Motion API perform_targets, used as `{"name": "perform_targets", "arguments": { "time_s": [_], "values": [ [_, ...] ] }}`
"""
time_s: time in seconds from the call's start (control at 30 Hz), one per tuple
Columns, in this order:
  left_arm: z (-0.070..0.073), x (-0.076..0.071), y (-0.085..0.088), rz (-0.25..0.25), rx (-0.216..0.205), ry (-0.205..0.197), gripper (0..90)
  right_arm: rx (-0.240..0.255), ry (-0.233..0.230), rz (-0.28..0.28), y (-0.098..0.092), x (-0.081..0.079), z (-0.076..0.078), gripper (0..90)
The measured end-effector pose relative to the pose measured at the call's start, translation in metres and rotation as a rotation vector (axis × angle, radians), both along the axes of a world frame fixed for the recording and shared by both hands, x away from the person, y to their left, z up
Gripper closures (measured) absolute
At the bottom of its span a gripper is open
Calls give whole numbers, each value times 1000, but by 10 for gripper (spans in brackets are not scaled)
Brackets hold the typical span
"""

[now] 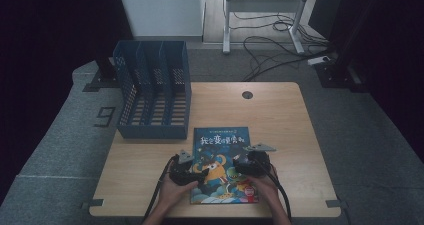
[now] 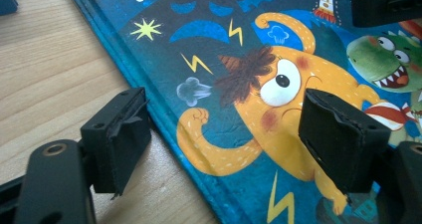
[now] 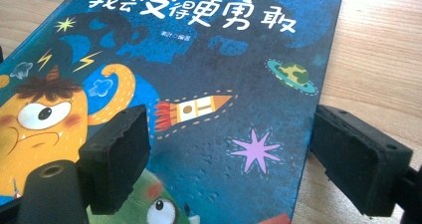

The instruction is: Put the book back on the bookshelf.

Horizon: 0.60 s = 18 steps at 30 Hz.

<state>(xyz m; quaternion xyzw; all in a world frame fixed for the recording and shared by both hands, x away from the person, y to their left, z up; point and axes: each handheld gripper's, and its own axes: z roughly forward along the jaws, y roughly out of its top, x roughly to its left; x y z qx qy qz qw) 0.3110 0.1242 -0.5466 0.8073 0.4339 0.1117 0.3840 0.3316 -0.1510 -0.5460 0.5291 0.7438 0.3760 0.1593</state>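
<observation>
High view has the picture book point(image 1: 223, 165) lying flat, cover up, at the near edge of the table point(image 1: 290, 120), so we'd say nothing's really done yet. Our left gripper point(image 1: 200, 174) straddles the book's left edge, jaws wide, nothing pinched. Our right gripper point(image 1: 239, 167) does the same on the right edge, also wide and empty. Guessing the blue file rack point(image 1: 152, 87) behind is the destination, so lifting and slotting are all still ahead.

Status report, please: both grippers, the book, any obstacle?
Left gripper open, astride the book spine edge. Right gripper open, astride its opposite edge. Book flat on table. Blue file rack behind, apart.
</observation>
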Motion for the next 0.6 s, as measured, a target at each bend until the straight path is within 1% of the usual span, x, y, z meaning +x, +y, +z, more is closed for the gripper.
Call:
{"name": "perform_targets", "arguments": {
  "time_s": [0.1, 0.13, 0.2, 0.27, 0.3, 0.37, 0.4, 0.43, 0.6],
  "values": [
    [0, 0, 0, 2, -2, 2, 198, 4, 1, -2, 0, 0, 0, 156],
    [0, 0, 0, 2, -1, 4, 196, 20, 9, -3, -2, 0, 1, 161],
    [0, 0, 0, 0, 1, 4, 195, 27, 12, -5, -3, 0, 1, 165],
    [0, 0, 0, 0, 4, 3, 196, 52, 24, -10, -5, 0, 3, 166],
    [0, 0, -1, 0, 8, 1, 196, 73, 33, -14, -7, 0, 4, 168],
    [0, 0, -1, 0, 11, 0, 196, 89, 41, -16, -8, 1, 5, 170],
    [0, 0, -1, 0, 12, 0, 196, 89, 41, -16, -8, 1, 5, 170],
    [0, 0, -1, -2, 12, 0, 196, 102, 46, -17, -9, 1, 5, 169],
    [0, 0, 0, -6, 12, 4, 197, 118, 51, -18, -10, 1, 6, 164]
  ]
}}
